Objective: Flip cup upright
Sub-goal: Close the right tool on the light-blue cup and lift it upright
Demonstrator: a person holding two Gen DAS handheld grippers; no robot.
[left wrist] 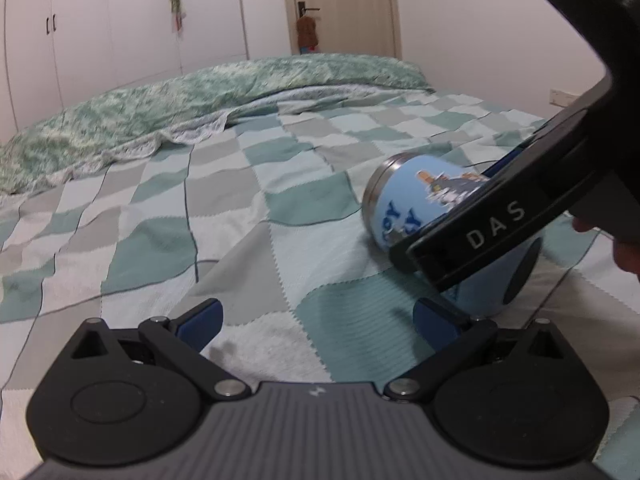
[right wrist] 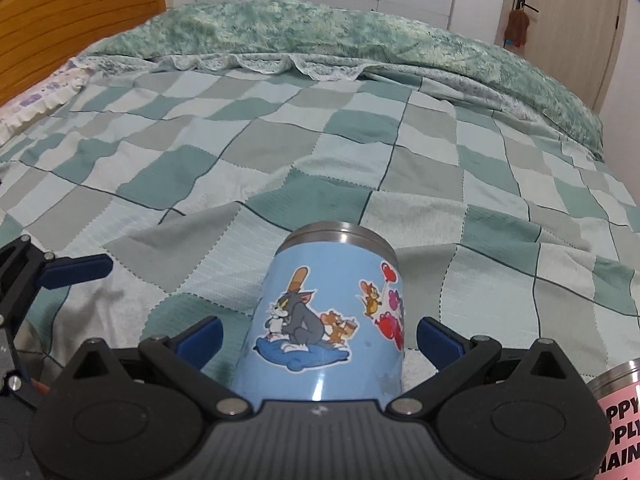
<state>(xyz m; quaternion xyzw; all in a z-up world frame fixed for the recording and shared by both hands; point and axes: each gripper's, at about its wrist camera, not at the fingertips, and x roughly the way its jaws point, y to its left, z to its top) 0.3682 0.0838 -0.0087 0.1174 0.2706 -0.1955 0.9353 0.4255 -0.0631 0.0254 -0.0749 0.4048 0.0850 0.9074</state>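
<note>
A light blue cup (right wrist: 324,320) with cartoon stickers and a steel base lies on its side on the checked bedspread, base pointing away from me. In the right wrist view it lies between the fingers of my right gripper (right wrist: 318,336), which is open; the pads do not touch it. In the left wrist view the same cup (left wrist: 416,200) shows at the right, partly hidden by the right gripper's black body (left wrist: 520,200). My left gripper (left wrist: 316,320) is open and empty, low over the bed to the left of the cup.
A pink cup (right wrist: 620,416) with lettering stands at the lower right edge of the right wrist view. A rumpled green quilt (right wrist: 320,36) runs along the far side of the bed. A wooden headboard (right wrist: 76,16) is at the far left.
</note>
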